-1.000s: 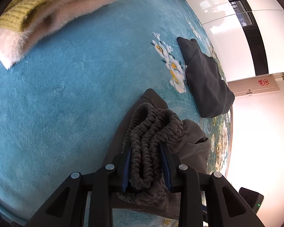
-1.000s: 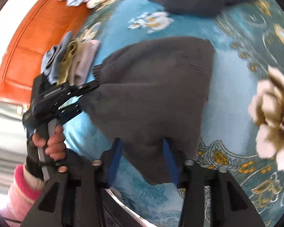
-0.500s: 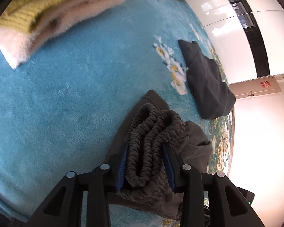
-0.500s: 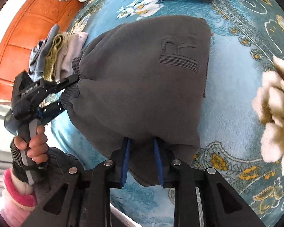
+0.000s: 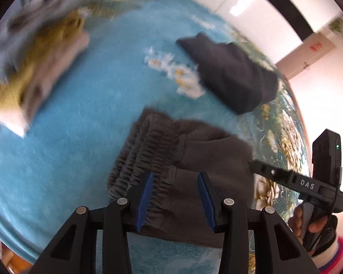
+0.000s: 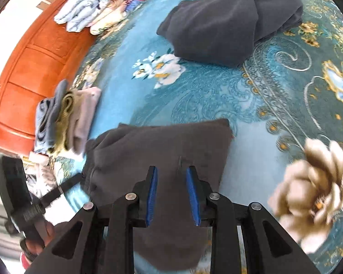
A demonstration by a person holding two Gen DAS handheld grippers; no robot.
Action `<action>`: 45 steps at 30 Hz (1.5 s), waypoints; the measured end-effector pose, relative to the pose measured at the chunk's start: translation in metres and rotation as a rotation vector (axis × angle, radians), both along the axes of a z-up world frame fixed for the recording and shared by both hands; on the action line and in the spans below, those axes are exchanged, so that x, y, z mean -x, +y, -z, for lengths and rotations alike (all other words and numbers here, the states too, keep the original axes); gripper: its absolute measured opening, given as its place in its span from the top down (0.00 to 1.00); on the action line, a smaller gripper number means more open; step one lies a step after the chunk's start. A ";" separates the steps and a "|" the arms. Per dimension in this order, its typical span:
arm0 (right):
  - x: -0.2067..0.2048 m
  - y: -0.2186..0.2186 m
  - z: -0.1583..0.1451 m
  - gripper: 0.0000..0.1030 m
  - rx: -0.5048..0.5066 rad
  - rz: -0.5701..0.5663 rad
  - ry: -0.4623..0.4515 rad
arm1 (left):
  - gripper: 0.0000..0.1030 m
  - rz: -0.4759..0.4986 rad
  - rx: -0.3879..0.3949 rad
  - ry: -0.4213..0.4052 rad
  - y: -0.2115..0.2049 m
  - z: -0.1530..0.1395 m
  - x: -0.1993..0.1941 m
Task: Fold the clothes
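Lying folded on the blue floral carpet (image 6: 212, 96), the grey pants (image 6: 162, 150) sit just in front of both grippers. Left gripper (image 5: 175, 196) has its fingers spread over the elastic waistband (image 5: 137, 159), gripping nothing. Right gripper (image 6: 171, 194) is likewise released above the cloth. Beyond the pants rests a dark garment (image 6: 228, 20); left of them, a stack of folded clothes (image 6: 64, 118).

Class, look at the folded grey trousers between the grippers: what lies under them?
Under the grey trousers only the blue floral carpet shows, all around their edges. Whatever lies directly beneath the folded cloth is covered and cannot be seen.
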State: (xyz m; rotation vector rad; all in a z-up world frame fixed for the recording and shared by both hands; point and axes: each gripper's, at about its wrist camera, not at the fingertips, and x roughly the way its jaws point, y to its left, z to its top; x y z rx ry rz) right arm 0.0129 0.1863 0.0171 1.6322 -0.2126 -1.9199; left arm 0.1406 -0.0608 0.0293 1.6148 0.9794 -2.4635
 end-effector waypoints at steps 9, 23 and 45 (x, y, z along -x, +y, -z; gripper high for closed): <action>0.013 -0.011 0.030 0.74 -0.084 -0.013 -0.031 | 0.57 -0.076 -0.148 0.012 -0.017 0.024 0.003; -0.061 0.008 -0.011 0.72 -0.018 -0.108 0.005 | 0.57 -0.008 -0.188 -0.011 -0.007 0.021 -0.008; -0.036 0.070 0.006 0.38 0.140 0.062 -0.131 | 0.10 -0.079 -0.244 -0.074 -0.059 0.033 -0.014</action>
